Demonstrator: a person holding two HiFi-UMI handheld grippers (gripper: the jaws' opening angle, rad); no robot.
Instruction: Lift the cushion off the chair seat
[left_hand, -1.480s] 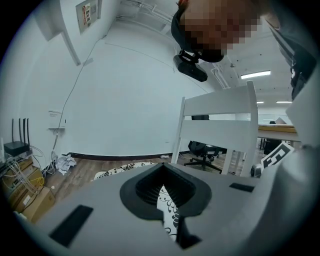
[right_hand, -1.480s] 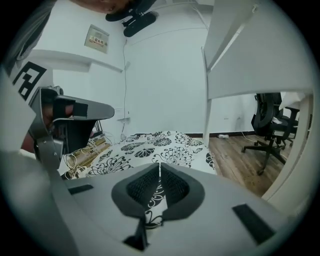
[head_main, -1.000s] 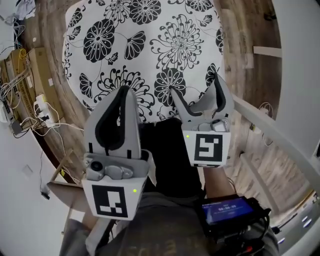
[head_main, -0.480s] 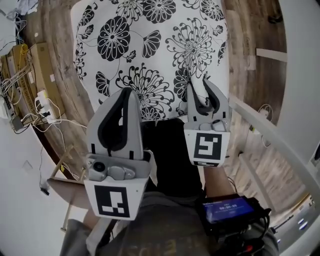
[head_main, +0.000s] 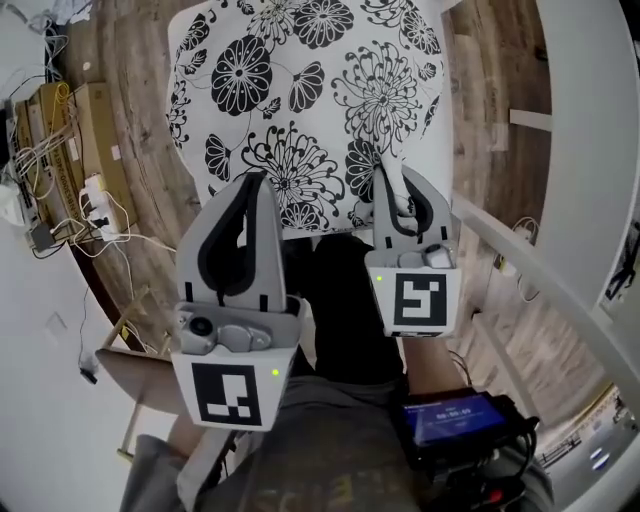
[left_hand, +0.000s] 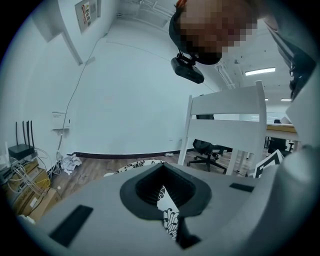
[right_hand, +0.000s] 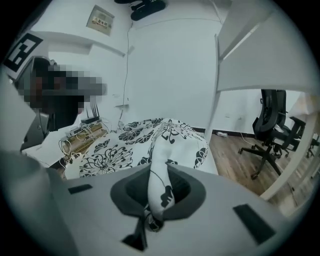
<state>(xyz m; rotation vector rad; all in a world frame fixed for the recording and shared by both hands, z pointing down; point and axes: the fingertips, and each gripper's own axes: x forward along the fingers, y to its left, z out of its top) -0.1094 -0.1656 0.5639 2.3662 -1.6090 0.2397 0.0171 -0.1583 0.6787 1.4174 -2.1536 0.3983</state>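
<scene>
The cushion (head_main: 300, 90) is white with black flower print and fills the top of the head view. My left gripper (head_main: 258, 185) pinches its near edge, and the left gripper view shows printed fabric (left_hand: 169, 212) clamped between the jaws. My right gripper (head_main: 393, 188) is at the near right corner; its jaws are closing with a fold of the cushion (right_hand: 160, 165) squeezed between them. The white chair back (left_hand: 227, 125) stands behind the cushion in the left gripper view. The seat under the cushion is hidden.
A power strip with tangled cables (head_main: 90, 200) and cardboard boxes (head_main: 60, 130) lie on the wooden floor at the left. A white chair rail (head_main: 540, 275) crosses at the right. A black office chair (right_hand: 272, 132) stands further off. A blue-screen device (head_main: 450, 420) sits at the person's waist.
The right gripper's jaws have closed from wide apart onto the cushion's corner. The left gripper stays shut, and the cushion has drawn up with both grippers.
</scene>
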